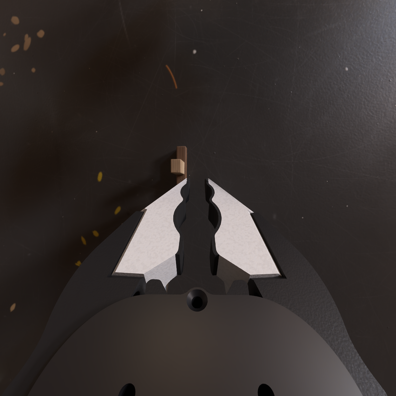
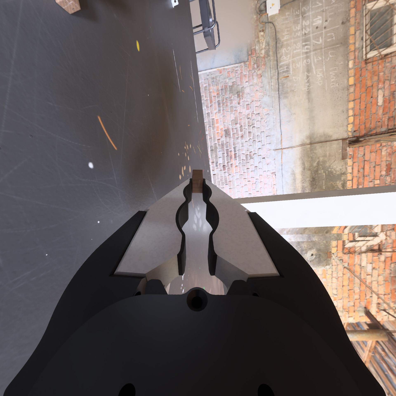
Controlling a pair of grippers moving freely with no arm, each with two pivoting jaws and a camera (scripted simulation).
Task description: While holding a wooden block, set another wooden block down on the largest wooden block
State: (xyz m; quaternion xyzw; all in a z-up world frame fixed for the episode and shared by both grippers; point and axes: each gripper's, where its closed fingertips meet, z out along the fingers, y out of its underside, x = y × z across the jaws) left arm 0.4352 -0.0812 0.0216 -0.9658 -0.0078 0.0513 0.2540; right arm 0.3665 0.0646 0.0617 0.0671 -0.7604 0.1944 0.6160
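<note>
In the left wrist view, a small light wooden cube (image 1: 177,166) overlaps the left edge of a long dark brown wooden block (image 1: 182,154) on the dark table. I cannot tell whether the cube rests on the block or beside it. My left gripper (image 1: 196,182) hovers just right of and nearer than them. Its jaws stand a narrow gap apart with nothing between. My right gripper (image 2: 197,183) is shut on a small brown wooden block (image 2: 197,181) at its fingertips, held above the table near its edge. A larger light wooden block (image 2: 68,5) lies cut off by the top left of the right wrist view.
The dark scratched table (image 2: 64,128) carries paint flecks. Its edge (image 2: 201,120) runs up the middle of the right wrist view, with a brick wall (image 2: 235,128) beyond. A grey metal wire frame (image 2: 206,25) stands past the far edge.
</note>
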